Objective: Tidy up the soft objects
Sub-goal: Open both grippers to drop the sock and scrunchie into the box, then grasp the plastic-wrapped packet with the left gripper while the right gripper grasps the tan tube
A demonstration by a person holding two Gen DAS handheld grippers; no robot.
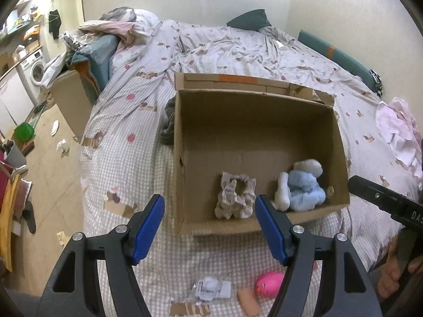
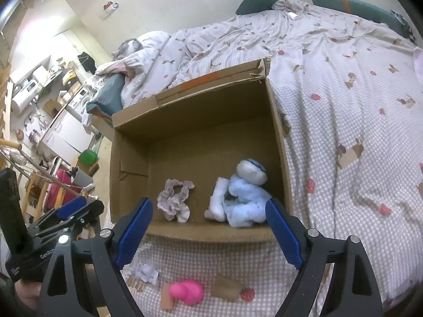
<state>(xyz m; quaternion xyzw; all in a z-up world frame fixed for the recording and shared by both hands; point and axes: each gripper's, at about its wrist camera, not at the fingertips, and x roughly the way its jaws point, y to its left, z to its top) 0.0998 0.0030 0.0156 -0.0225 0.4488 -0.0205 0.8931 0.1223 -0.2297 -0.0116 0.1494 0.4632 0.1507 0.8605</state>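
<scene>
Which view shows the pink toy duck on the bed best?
The right wrist view: the pink toy duck lies whole between the open tongs. In the left wrist view, the left tongs' right arm covers part of it.

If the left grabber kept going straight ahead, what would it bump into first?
Probably the frilly beige scrunchie inside the cardboard box, unless the box's near wall stops the left gripper first; depth is hard to judge here.
</scene>
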